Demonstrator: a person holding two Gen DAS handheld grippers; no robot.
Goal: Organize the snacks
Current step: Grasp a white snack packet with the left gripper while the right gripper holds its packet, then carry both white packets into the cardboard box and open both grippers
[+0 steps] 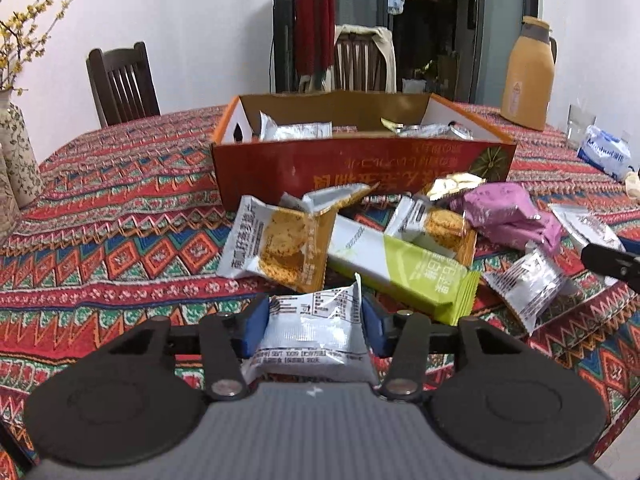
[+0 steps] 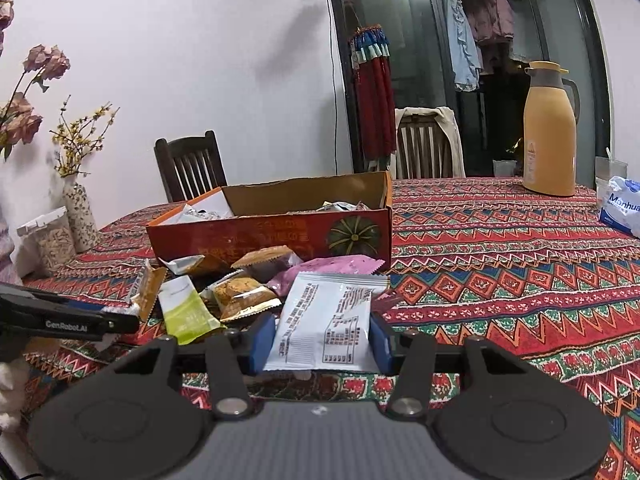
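In the left wrist view my left gripper (image 1: 315, 326) is shut on a silver snack packet (image 1: 316, 336), its blue pads against the packet's two sides. Beyond it lie loose snacks: a biscuit packet (image 1: 276, 248), a green bar (image 1: 404, 272), a purple packet (image 1: 508, 212) and another silver packet (image 1: 528, 288). Behind them stands an open orange cardboard box (image 1: 360, 164) with a few packets inside. My right gripper (image 2: 322, 340) is shut on a white packet (image 2: 324, 316), held in front of the same box (image 2: 260, 236). The other gripper's finger (image 2: 80, 316) reaches in from the left.
A patterned cloth (image 2: 500, 260) covers the table. An orange thermos (image 2: 550, 132) and a tissue pack (image 2: 622, 208) stand at the far right. Flower vases (image 2: 80, 216) and a jar (image 2: 52, 240) are at the left. Two chairs (image 2: 188, 168) stand behind the table.
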